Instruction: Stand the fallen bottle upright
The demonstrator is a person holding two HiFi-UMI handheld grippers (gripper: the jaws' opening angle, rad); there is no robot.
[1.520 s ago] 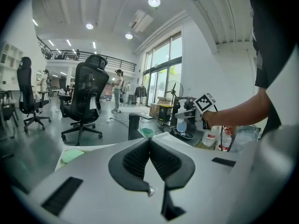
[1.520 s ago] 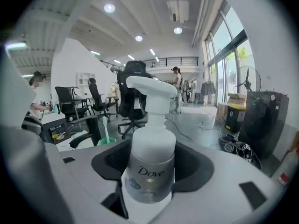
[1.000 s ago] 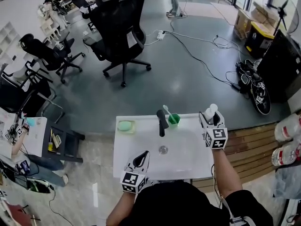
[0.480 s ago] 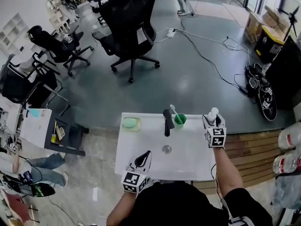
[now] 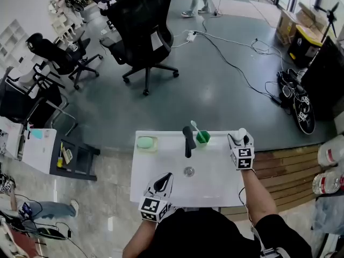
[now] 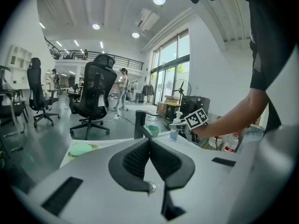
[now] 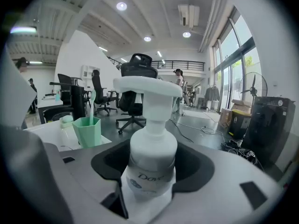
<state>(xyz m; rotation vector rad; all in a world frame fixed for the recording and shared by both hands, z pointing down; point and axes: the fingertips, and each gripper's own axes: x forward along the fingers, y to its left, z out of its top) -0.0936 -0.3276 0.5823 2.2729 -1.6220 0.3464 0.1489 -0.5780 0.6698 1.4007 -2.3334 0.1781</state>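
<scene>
A white pump bottle (image 7: 152, 157) stands upright between the jaws of my right gripper (image 7: 152, 174), which is shut on its body. In the head view the bottle (image 5: 241, 133) and right gripper (image 5: 241, 140) are at the back right corner of the white sink counter (image 5: 156, 168). I cannot tell whether the bottle's base touches the counter. My left gripper (image 5: 163, 183) is at the counter's front edge, shut and empty, with its pads meeting (image 6: 150, 141). In the left gripper view the bottle (image 6: 174, 129) shows in the distance beside the right gripper's marker cube.
A black faucet (image 5: 186, 139) stands at the back middle of the sink. A green cup (image 5: 202, 137) with a toothbrush is just right of it, close to the bottle. A green soap dish (image 5: 144, 142) sits back left. A wooden platform (image 5: 279, 171) lies to the right.
My right gripper has sunk with the bottle toward the counter's back right corner and tilted a little. The left gripper has stayed where it was.
</scene>
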